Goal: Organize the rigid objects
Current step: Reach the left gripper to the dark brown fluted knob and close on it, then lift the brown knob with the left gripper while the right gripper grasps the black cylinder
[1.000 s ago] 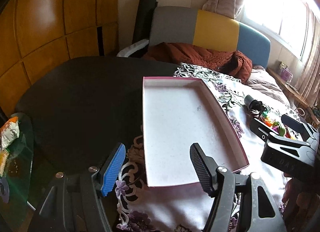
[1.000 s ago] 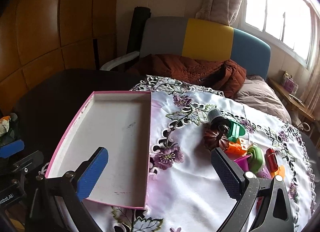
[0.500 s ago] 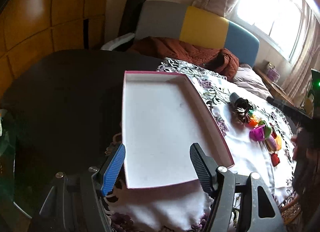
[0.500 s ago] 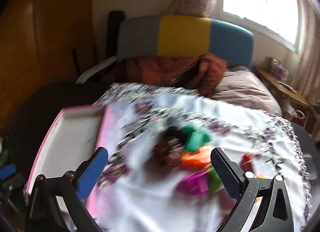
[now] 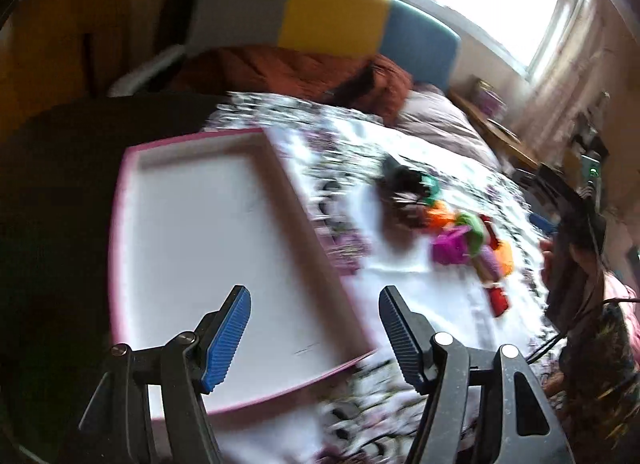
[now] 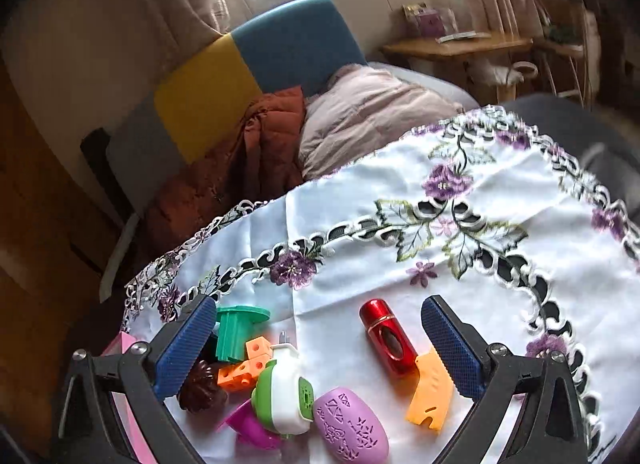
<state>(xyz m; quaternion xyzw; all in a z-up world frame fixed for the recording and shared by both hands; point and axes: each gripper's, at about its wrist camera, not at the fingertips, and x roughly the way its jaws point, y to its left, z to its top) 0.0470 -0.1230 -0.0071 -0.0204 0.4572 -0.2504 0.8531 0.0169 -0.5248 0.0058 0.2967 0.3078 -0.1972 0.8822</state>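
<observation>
The right gripper, jaws spread and empty, hangs over the toy pile; the red cylinder lies between its fingers. The left gripper, also spread, hovers above the pink-rimmed tray; its view is blurred.

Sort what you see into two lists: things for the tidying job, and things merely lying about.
For the job: pink tray; red cylinder; orange comb-like piece; purple patterned oval; green spool; orange cube blocks.

Lying about: rust-brown jacket; pink pillow; embroidered tablecloth.
</observation>
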